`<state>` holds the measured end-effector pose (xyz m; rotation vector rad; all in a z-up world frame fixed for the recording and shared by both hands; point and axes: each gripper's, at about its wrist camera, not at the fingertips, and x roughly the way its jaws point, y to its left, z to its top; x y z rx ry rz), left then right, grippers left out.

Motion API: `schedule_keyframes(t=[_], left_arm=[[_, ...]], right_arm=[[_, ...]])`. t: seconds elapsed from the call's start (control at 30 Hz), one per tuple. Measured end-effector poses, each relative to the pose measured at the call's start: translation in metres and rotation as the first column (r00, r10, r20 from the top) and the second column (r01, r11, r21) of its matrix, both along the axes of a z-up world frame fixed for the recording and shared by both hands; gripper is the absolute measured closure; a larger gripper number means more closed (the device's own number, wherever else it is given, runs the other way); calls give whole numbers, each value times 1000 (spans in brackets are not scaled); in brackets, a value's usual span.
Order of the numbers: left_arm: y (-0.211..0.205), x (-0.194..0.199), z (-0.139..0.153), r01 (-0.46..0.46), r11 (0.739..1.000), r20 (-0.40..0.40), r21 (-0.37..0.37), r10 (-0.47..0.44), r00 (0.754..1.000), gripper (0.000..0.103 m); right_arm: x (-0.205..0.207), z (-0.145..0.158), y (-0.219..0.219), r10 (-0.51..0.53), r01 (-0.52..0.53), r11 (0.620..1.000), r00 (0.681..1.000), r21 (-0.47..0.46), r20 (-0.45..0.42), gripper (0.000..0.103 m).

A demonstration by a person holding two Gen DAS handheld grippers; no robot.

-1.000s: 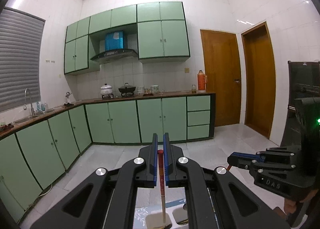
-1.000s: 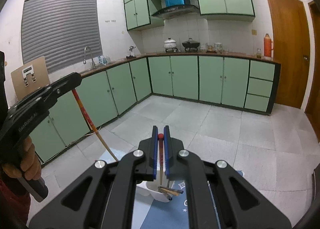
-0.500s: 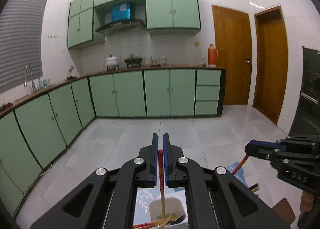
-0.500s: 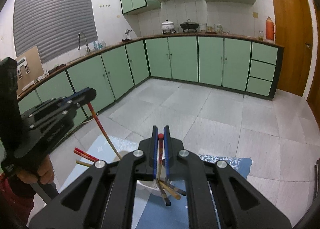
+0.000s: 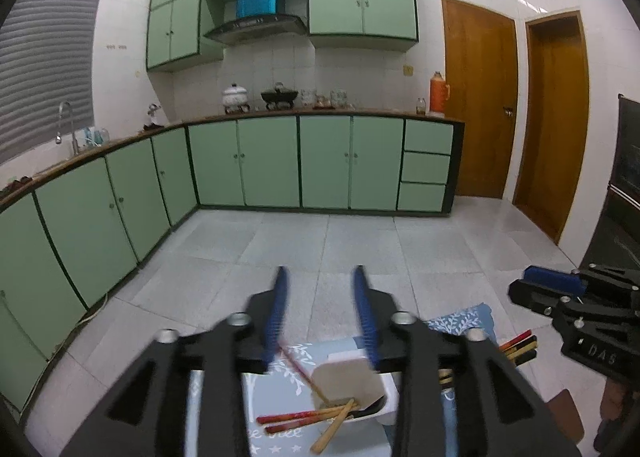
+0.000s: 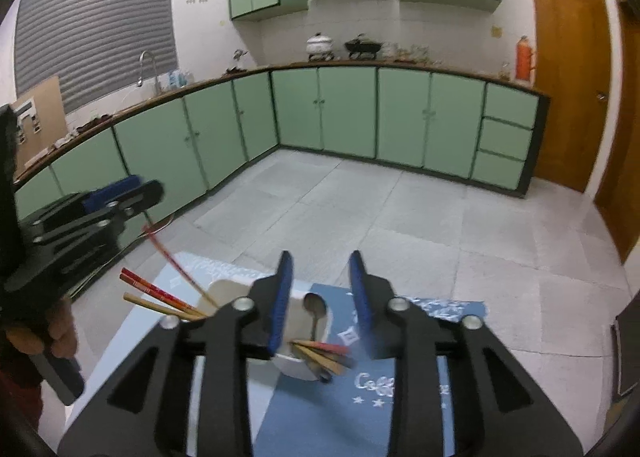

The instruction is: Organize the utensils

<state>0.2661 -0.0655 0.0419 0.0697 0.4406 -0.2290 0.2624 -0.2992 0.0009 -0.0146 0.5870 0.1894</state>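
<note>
A white utensil holder (image 5: pixel 352 381) (image 6: pixel 298 321) stands on a blue mat (image 6: pixel 360 409). Red and wooden chopsticks (image 5: pixel 304 417) lean out of one compartment, also shown in the right wrist view (image 6: pixel 160 297). One red chopstick (image 5: pixel 298 367) (image 6: pixel 172 257) leans in loose, blurred. A metal spoon (image 6: pixel 314 307) and more chopsticks (image 6: pixel 320 353) sit in the other compartment. My left gripper (image 5: pixel 320 321) is open and empty just above the holder. My right gripper (image 6: pixel 320 297) is open and empty above the holder. Each gripper shows from the side in the other's view (image 5: pixel 568 297) (image 6: pixel 100 209).
The mat (image 5: pixel 460 321) lies on a table edge above a grey tiled floor (image 5: pixel 320 241). Green cabinets (image 5: pixel 280 161) line the far walls. Wooden doors (image 5: pixel 480 105) stand at the right. A dark object (image 6: pixel 628 353) sits at the right edge.
Both grippers have opened and let go of their red chopsticks, which have dropped into the holder. Both grippers have tilted down toward the holder.
</note>
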Motion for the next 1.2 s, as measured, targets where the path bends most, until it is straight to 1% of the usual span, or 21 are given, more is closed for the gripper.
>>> schedule_keyframes(t=[0.07,0.1,0.13,0.2,0.23,0.27,0.3,0.33,0.4,0.47,0.5,0.7,1.03,1.2], left_arm=[[5,-12,5,-9,1000,22,-7,9,1000,52],[6,-19,7,-12,1000,28,-9,12,1000,47],[8,-27,8,-15,1000,34,-12,15,999,45],[10,-38,9,-21,1000,44,-13,21,999,34],[11,-45,9,-24,1000,49,-12,25,999,33],[11,-54,9,-31,999,53,-9,31,998,29],[12,-59,9,-34,999,54,-8,35,998,25],[12,-65,8,-38,999,54,-8,39,998,23],[14,-78,4,-44,999,43,-11,44,998,18],[15,-89,0,-47,999,30,-13,48,998,14],[15,-95,-2,-50,999,27,-11,51,998,12],[18,-119,-11,-69,998,3,-7,69,998,7],[32,-151,-24,-76,997,-31,-22,76,997,6],[33,-160,-27,-68,998,-45,-8,68,997,6]], right_arm=[[-14,2,-5,-33,33,999,999,-15,30,54],[-21,2,-7,-46,47,999,998,-17,40,51],[-29,2,-10,-64,66,998,997,-19,52,45],[-42,0,-14,-90,92,995,994,-25,64,37],[-50,-1,-15,-101,103,994,992,-29,69,32],[-57,-3,-16,-108,111,993,991,-32,73,26],[-63,-5,-17,-113,116,993,991,-34,77,22],[-68,-7,-18,-117,120,992,990,-36,80,15],[-83,-12,-18,-122,125,991,989,-37,87,13],[-94,-16,-18,-124,126,992,989,-29,81,7],[-100,-18,-18,-128,130,991,989,-20,79,6],[-119,-30,-19,-118,117,993,992,28,32,5],[-140,-29,-7,-79,79,996,997,42,3,5],[-148,-30,0,-51,51,998,999,46,-5,5]])
